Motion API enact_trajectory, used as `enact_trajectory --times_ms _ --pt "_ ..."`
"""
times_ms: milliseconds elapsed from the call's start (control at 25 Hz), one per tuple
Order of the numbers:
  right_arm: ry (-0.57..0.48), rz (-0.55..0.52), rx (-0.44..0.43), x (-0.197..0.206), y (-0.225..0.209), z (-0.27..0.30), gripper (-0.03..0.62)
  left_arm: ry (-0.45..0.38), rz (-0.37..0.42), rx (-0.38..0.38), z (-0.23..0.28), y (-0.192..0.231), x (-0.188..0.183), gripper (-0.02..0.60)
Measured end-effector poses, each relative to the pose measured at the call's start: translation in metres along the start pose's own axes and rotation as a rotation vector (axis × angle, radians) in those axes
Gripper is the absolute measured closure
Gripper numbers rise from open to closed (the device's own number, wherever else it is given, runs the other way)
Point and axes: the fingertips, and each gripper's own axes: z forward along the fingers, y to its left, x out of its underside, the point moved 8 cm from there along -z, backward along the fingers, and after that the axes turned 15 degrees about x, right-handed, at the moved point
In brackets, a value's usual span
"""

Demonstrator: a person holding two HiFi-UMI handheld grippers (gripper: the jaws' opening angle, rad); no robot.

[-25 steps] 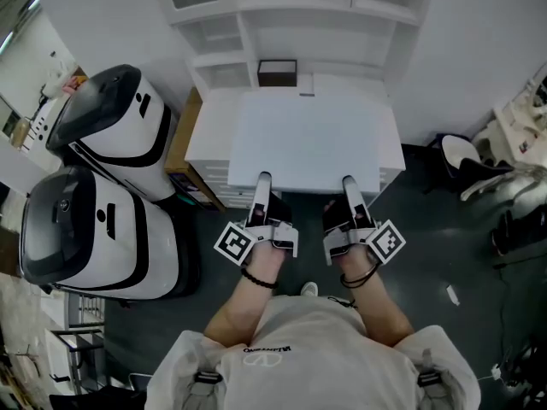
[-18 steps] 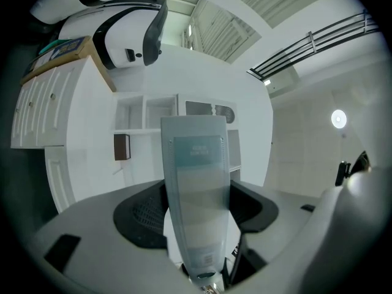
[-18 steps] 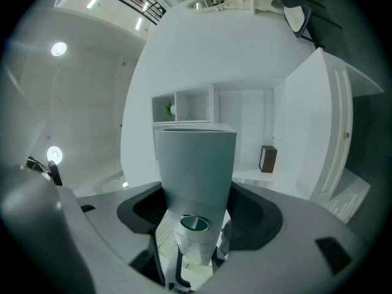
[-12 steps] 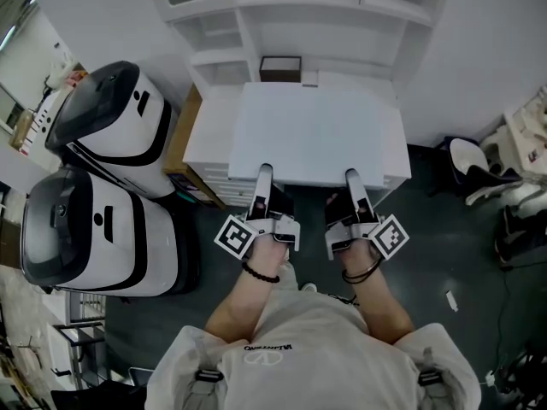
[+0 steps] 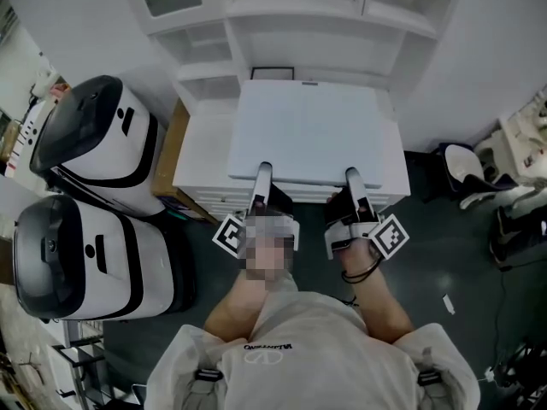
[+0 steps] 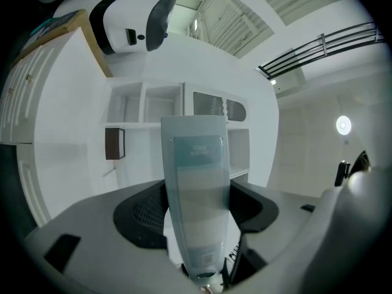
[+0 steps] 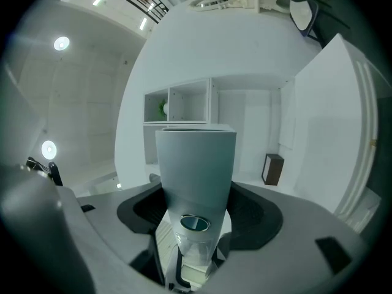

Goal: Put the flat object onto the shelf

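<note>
Smooth, flat, rectangular white board point(image 5: 312, 131) facing boxy, matte shelf point(image 5: 295, 7).

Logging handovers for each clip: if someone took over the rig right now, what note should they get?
Left gripper: jaws shut on the near edge of the white board.
Right gripper: same, further right along that edge.
Board: held above the white cabinet, its far edge near the dark box at the foot of the shelf unit.
Done: board lifted and brought up to the shelves.
Left: slide it onto a shelf, then open both jaws.
</note>
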Motion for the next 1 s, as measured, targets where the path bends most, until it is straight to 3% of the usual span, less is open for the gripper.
enact_trajectory --times_ms 680,1000 --pt "-0.094 -0.022 -0.04 -0.001 0.022 0.133 0.292 0.08 -0.034 0.065 0.121 0.059 -0.077 0.29" --pt "-0.121 -0.031 -0.068 -0.009 0.039 0.159 0.292 0.094 -0.039 0.108 0.157 0.059 -0.088 0.29"
